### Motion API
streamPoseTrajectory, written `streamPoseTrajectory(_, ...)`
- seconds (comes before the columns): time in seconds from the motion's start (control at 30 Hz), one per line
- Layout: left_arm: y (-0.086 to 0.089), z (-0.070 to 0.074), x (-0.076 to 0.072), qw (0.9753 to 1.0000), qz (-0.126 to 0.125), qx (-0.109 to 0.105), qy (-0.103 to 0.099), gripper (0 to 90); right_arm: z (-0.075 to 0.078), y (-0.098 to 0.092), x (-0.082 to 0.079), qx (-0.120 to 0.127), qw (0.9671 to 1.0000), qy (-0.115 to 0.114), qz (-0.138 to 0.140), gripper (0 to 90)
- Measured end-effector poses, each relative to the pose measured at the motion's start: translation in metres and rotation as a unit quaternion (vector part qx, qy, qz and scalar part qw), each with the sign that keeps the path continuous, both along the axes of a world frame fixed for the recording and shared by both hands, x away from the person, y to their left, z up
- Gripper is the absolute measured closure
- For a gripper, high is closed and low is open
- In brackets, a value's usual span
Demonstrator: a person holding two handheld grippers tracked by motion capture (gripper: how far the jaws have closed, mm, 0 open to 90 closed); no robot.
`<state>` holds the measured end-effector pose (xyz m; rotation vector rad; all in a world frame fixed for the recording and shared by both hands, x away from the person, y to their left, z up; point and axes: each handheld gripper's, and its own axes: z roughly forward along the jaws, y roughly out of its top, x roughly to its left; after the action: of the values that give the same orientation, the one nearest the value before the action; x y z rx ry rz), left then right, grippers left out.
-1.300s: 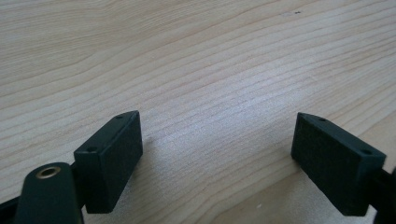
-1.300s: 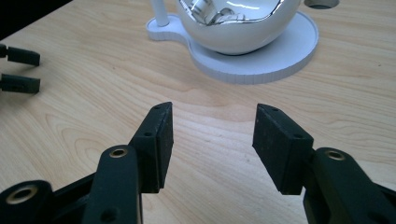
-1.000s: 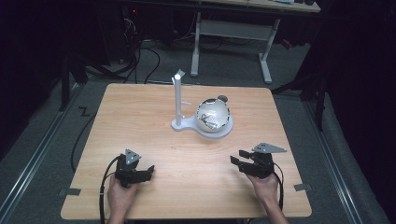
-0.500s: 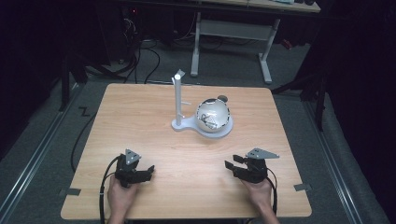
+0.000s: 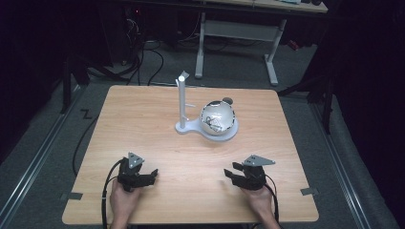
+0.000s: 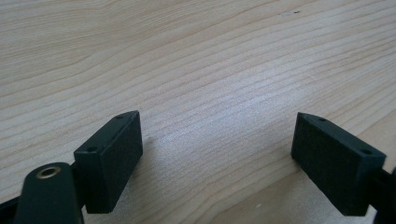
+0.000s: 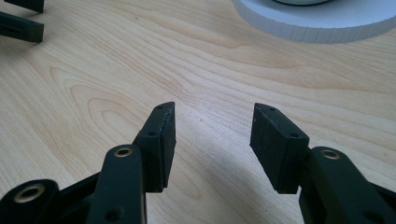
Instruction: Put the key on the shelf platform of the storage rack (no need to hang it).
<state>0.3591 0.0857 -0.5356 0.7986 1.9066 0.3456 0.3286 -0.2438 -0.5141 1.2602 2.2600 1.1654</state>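
Note:
A white stand (image 5: 182, 101) with an upright post rises from a flat white base (image 5: 193, 128) at the middle of the wooden table (image 5: 143, 119). A shiny silver ball (image 5: 218, 117) rests on the round end of that base. Near the front edge, my left gripper (image 5: 152, 175) lies open on the wood. In the left gripper view its jaws (image 6: 217, 156) stand wide apart over bare wood. My right gripper (image 5: 230, 172) is open too, with nothing between its pads (image 7: 212, 135). The base's rim (image 7: 317, 21) shows ahead of it.
The left gripper's jaw tips (image 7: 21, 21) show at the upper left of the right gripper view. A cable (image 5: 107, 191) trails from the left gripper off the front edge. A grey desk frame (image 5: 239, 33) and floor cables (image 5: 153, 57) lie beyond the table.
My right gripper has shifted left and a little toward the front edge, still open. The left gripper, the stand and the ball have stayed put.

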Motion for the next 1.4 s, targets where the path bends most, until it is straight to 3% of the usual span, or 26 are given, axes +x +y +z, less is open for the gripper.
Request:
streamPoseTrajectory(0.8,0.000,0.000,0.000,1.0000,0.000,0.000,0.000,16.8,-0.015,0.009,0.005,-0.064,0.9979,0.004,-0.007,48.7)
streamPoseTrajectory(0.97,0.000,0.000,0.000,1.0000,0.000,0.000,0.000,16.8,-0.017,0.009,0.006,-0.059,0.9982,-0.002,-0.013,47.2)
streamPoseTrajectory(1.13,0.000,0.000,0.000,1.0000,0.000,0.000,0.000,16.8,-0.017,0.013,0.005,-0.079,0.9968,-0.011,-0.005,44.3)
streamPoseTrajectory(1.4,0.000,0.000,0.000,1.0000,0.000,0.000,0.000,16.9,-0.017,0.013,0.006,-0.078,0.9969,-0.008,-0.010,42.0)
